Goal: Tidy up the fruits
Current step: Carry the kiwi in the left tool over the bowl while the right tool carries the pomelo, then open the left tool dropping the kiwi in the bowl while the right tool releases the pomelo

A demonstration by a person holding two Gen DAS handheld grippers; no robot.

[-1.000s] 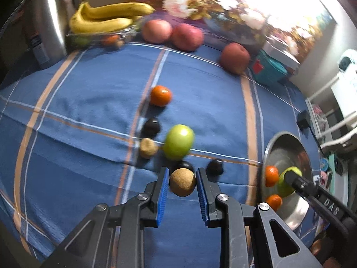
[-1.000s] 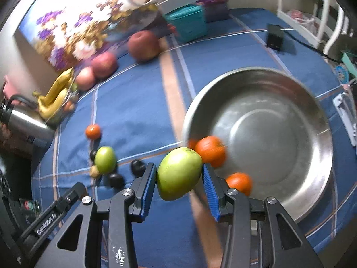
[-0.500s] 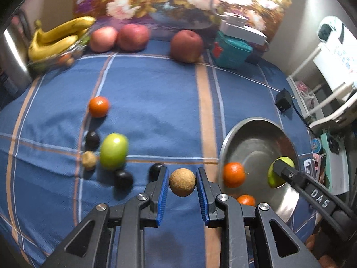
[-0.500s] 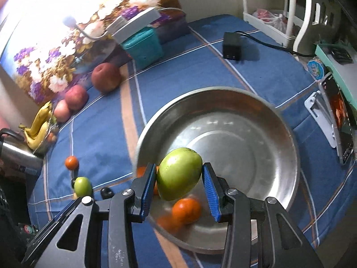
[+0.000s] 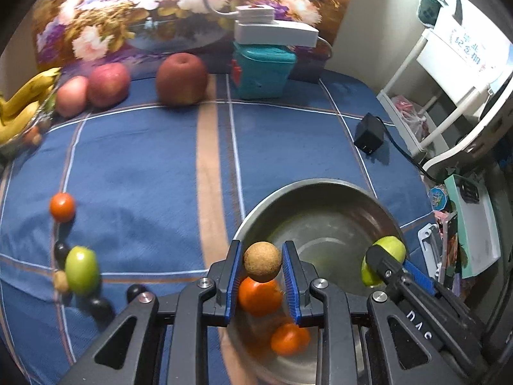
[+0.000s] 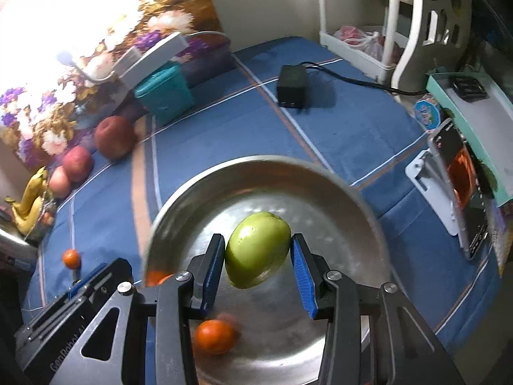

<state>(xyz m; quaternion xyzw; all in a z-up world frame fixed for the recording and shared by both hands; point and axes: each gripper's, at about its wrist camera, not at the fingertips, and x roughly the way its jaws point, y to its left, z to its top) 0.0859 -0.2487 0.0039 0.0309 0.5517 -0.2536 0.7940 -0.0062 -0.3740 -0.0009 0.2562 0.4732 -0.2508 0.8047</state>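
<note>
Grippers both carry fruit above the bowl. Left gripper pinches a small brown fruit, its blue pads pressed against both sides; directly below it, inside the bowl's near rim, lie two oranges. Right gripper holds a green fruit between its pads, hanging over the middle of the bowl, with an orange below and to the left of it.

The step in hand looks like the drop-off: each fruit is carried and neither is released yet. The next move likely calls for lowering a little and spreading the pads so the fruits settle, not fall, onto the metal; the brown one sits right over an orange and may roll off it.

Farther out to the left gripper's left, on the blue-clothed desk, wait a second green fruit, an orange, some dark round fruits and a small tan one. Beyond them, at the far edge, stand three apples, bananas and a teal box. A black adapter with its cord lies beyond the bowl. Nothing blocks the drop, though the two grippers hang close together.
</note>
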